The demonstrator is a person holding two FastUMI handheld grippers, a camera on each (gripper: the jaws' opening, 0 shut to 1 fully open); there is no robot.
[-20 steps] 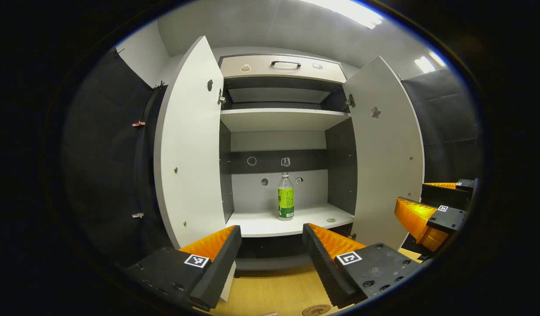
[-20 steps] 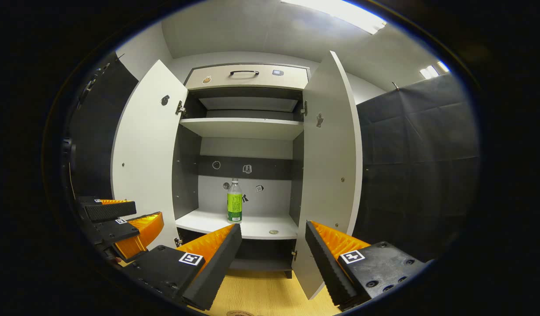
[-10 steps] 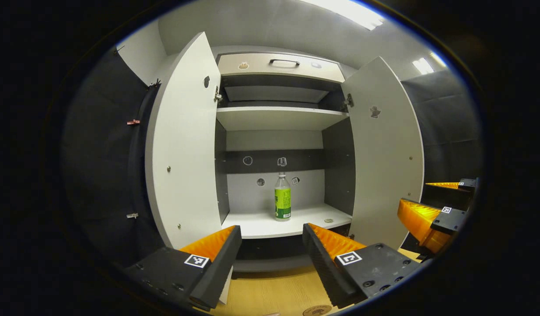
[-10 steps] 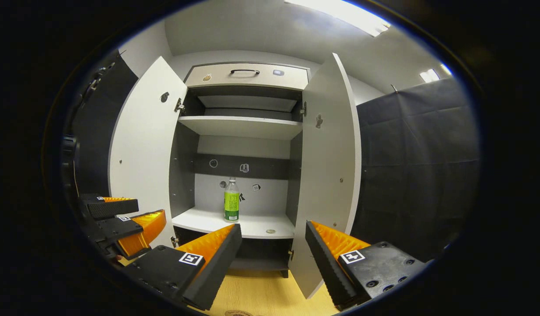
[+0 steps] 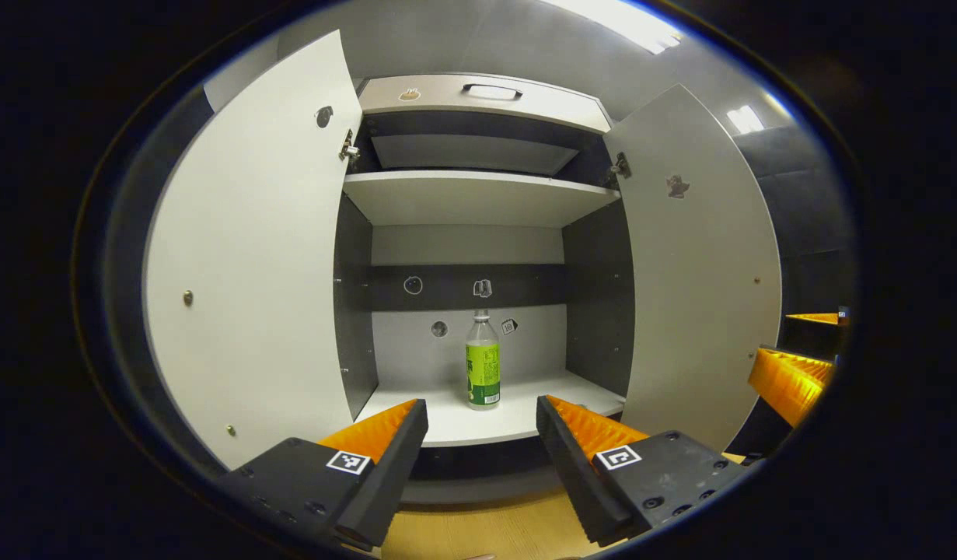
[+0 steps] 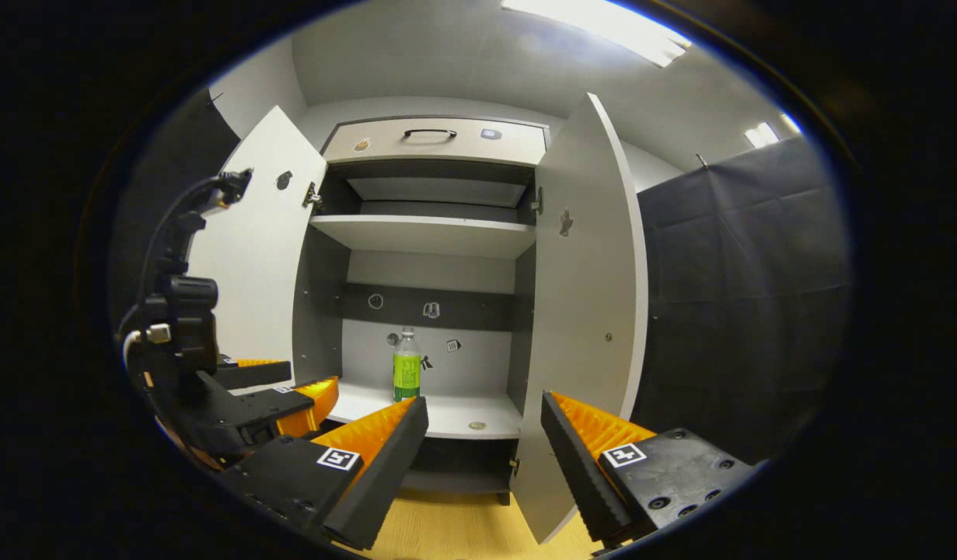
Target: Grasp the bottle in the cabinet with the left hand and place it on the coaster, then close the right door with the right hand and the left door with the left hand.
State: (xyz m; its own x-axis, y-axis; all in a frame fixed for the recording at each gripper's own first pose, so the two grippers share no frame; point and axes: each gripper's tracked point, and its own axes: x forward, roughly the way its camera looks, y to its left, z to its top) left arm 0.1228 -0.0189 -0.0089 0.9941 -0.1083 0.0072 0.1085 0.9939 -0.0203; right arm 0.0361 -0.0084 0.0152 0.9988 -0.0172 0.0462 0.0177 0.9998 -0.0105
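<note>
one bottle (image 5: pixel 483 361) stands upright in the cabinet (image 5: pixel 478 198), long axis vertical, cap up, green label around its body. it rests on the lower shelf (image 5: pixel 517 412), roughly mid-width and toward the back panel, clear of both side walls. in the right gripper view the same bottle (image 6: pixel 406 367) sits left of centre on that shelf, with one small round item (image 6: pixel 477 425) lying well apart from it near the front edge; what it is cannot be told.

two doors, both swung open: left door (image 5: pixel 253 272) and right door (image 5: pixel 700 272). two shelves counted — the upper shelf (image 5: pixel 478 194) carries nothing visible. one drawer (image 5: pixel 482 95) with a dark handle sits above the opening, closed.

left gripper (image 5: pixel 482 416) — fingers spread wide, holding nothing, aimed at the cabinet opening with the bottle framed between them, short of the shelf. right gripper (image 6: pixel 484 424) — fingers likewise wide apart and empty, in front of the right door's edge. in the right gripper view the left gripper shows at lower left, near the left door.

a strip of wooden tabletop (image 6: pixel 462 529) lies below the cabinet.
</note>
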